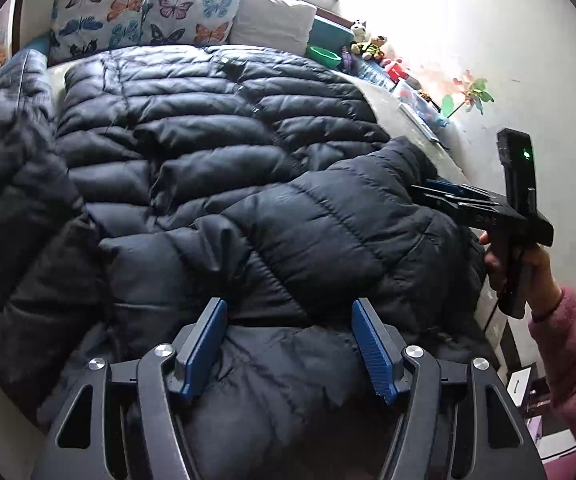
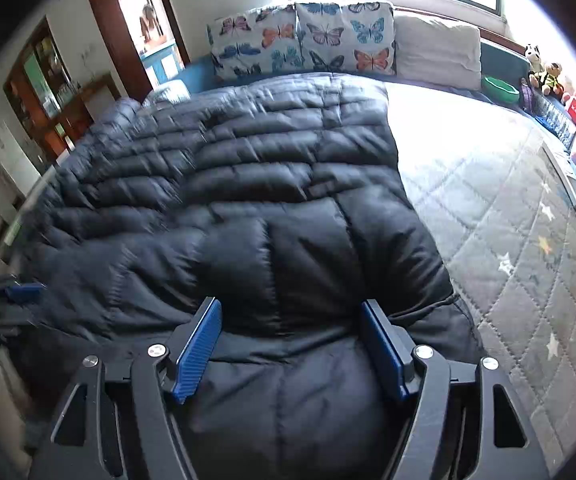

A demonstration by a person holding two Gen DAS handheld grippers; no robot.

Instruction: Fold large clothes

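One black down coat (image 1: 208,152) covered most of the quilted bed (image 2: 508,240), its far edge just short of the butterfly pillows (image 1: 144,12). A sleeve (image 1: 348,216) already lay folded across the coat's body; by my judgement the remaining folds were still to do. Both the left gripper (image 1: 288,344) and right gripper (image 2: 290,344) stood spread above the coat, pinching nothing.

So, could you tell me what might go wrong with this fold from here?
Both the left gripper and right gripper are open over the puffy black coat, so the slick padding may spring back unfolded. The toys along the bed's wall side could be swept off.
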